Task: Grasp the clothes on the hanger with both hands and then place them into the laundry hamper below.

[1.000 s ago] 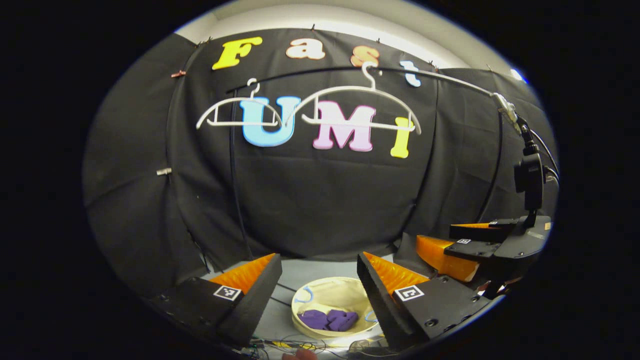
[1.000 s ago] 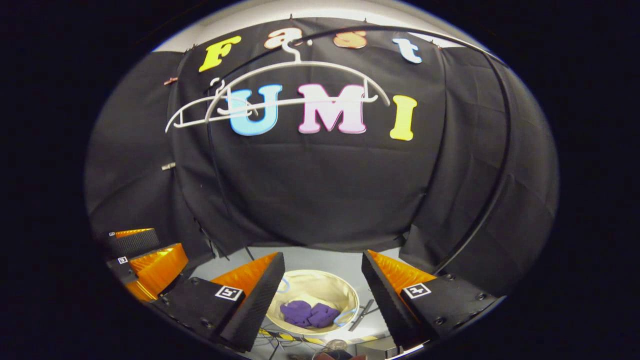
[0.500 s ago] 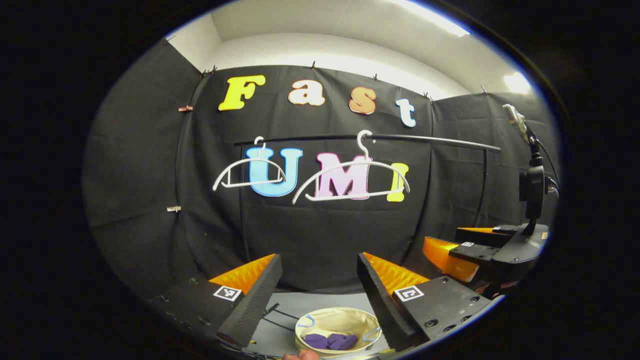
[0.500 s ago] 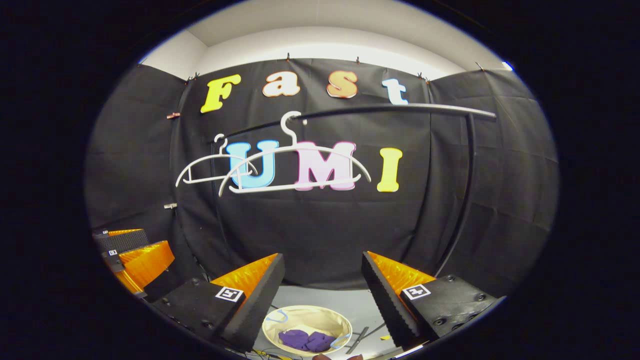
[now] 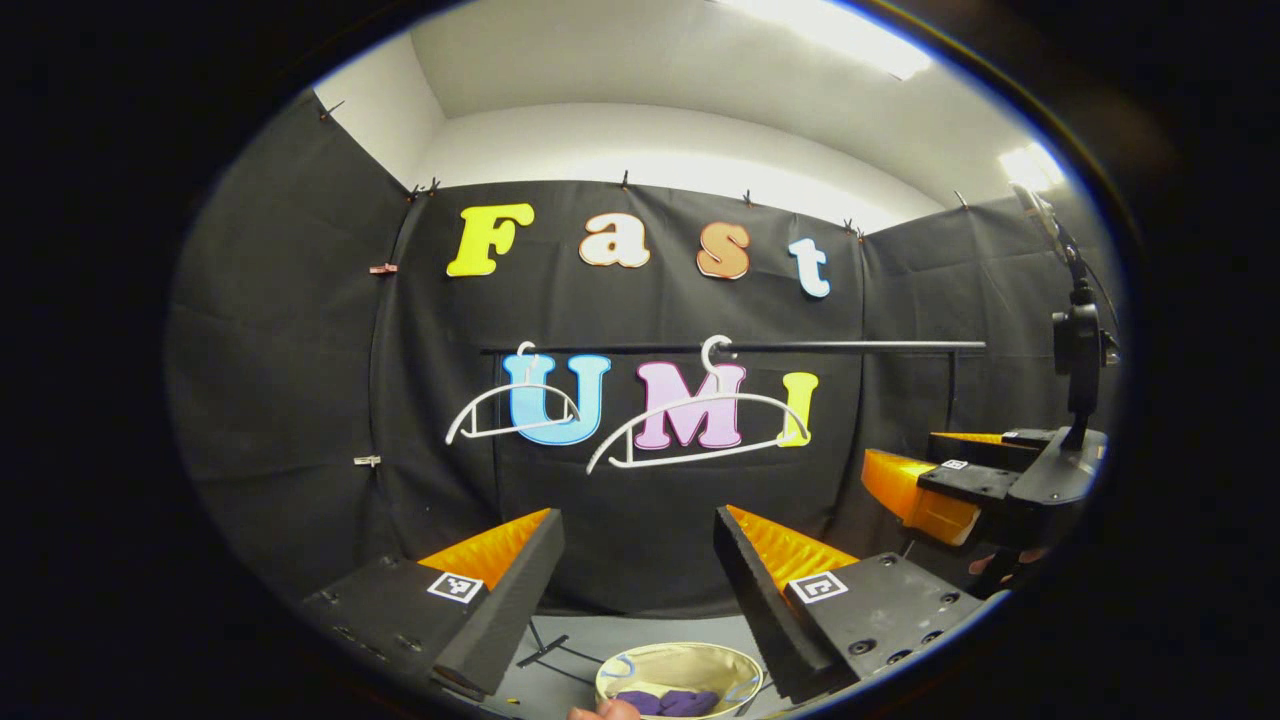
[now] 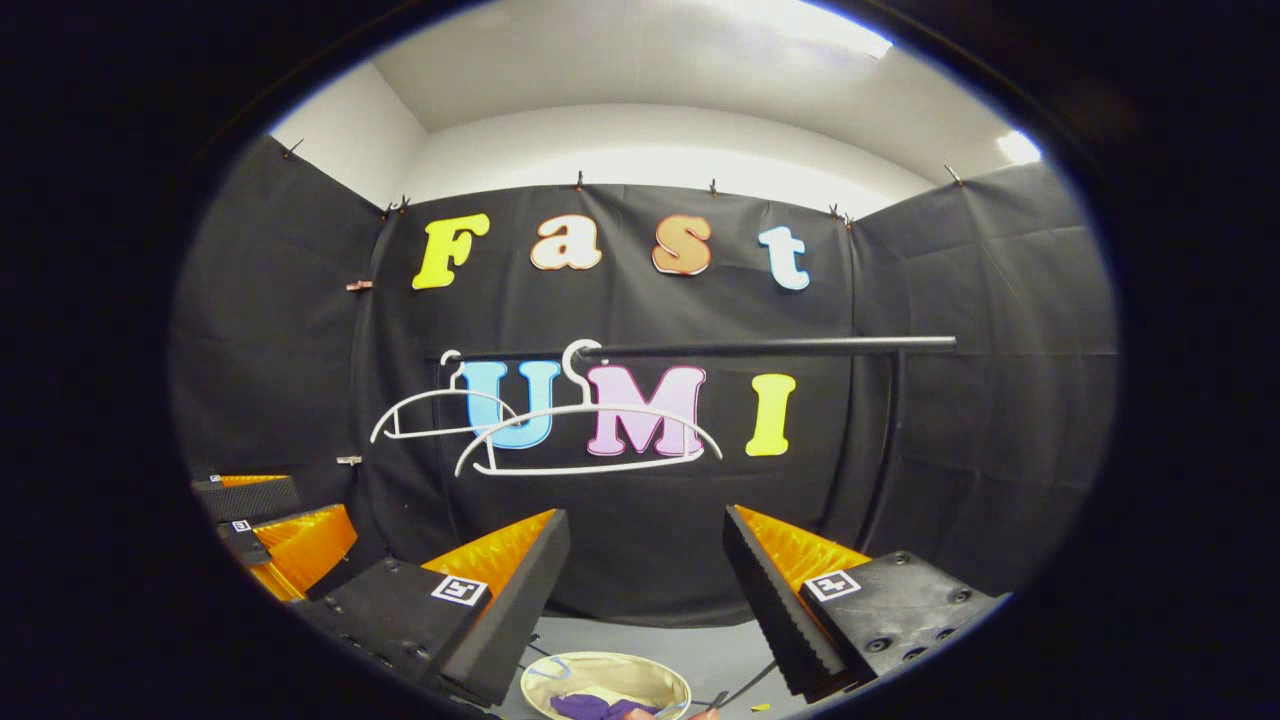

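Observation:
Two bare white hangers hang on a black rail (image 5: 800, 347): the nearer hanger (image 5: 697, 432) (image 6: 590, 440) and a farther hanger (image 5: 513, 412) (image 6: 438, 412). Low down stands the round cream laundry hamper (image 5: 680, 662) (image 6: 610, 676) with purple clothes (image 5: 668, 702) (image 6: 590, 706) lying inside it. My left gripper (image 5: 638, 530) is open with nothing between its fingers, well back from the rail. My right gripper (image 6: 645, 530) is open and empty too. In the left gripper view the right gripper (image 5: 960, 485) shows at the right; in the right gripper view the left gripper (image 6: 275, 520) shows at the left.
The rail's upright post (image 6: 885, 450) stands at the right. A camera mount on a stalk (image 5: 1078, 350) rises from the right gripper's body. Cables and a small dark strip (image 5: 542, 650) lie on the grey floor beside the hamper. Fingertips (image 5: 600, 711) show at the bottom edge.
Both grippers have drawn back and tilted up: the hangers and rail dropped lower in view and look smaller, the hamper slid to the bottom edge. Both stayed open.

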A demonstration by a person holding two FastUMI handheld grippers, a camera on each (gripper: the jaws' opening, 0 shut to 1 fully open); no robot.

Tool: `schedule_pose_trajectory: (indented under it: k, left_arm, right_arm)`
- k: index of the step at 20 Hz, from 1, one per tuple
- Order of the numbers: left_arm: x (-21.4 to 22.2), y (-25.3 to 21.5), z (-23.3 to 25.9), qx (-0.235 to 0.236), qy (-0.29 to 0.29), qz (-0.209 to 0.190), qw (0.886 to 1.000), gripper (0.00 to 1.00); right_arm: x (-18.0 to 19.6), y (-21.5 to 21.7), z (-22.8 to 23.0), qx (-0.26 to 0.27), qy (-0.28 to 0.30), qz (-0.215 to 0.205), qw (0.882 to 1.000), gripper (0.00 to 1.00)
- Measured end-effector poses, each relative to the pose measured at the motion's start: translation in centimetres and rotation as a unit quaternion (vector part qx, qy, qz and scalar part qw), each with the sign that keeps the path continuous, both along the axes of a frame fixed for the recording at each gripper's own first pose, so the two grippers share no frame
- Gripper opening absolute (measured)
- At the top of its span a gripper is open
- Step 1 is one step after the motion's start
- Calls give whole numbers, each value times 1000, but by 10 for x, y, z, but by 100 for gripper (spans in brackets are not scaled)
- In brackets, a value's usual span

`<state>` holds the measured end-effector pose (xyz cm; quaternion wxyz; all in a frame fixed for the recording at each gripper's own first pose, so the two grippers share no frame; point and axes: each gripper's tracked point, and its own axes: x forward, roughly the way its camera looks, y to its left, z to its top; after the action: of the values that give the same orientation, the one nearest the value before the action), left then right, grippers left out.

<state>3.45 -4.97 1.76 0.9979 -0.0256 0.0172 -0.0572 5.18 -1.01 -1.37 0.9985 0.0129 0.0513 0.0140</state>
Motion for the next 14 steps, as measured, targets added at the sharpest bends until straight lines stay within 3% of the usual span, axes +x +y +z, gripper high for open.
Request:
schedule_pose_trajectory:
  k: [1, 2, 8, 11, 12, 14]
  left_arm:
    - [-3, 0, 3, -1, -3, 1, 1000, 95]
    - [-6, -2, 6, -1, -7, 2, 1000, 95]
    - [-14, -8, 10, -3, -10, -10, 1000, 95]
    - [-14, -8, 12, 3, -4, -13, 1000, 92]
    - [-16, -8, 15, 2, -8, -8, 1000, 95]
    - [-18, -10, 19, -2, -14, -5, 1000, 95]
  right_arm:
    - [-3, 1, 3, 3, -2, 3, 1000, 95]
    - [-6, 2, 5, 6, -5, 6, 1000, 99]
    - [-7, -1, 0, -10, 5, 9, 1000, 99]
    - [-6, 5, 7, 15, -1, 15, 1000, 100]
    - [-7, 9, 5, 20, 0, 21, 1000, 96]
    - [-5, 7, 8, 15, -3, 25, 1000, 99]
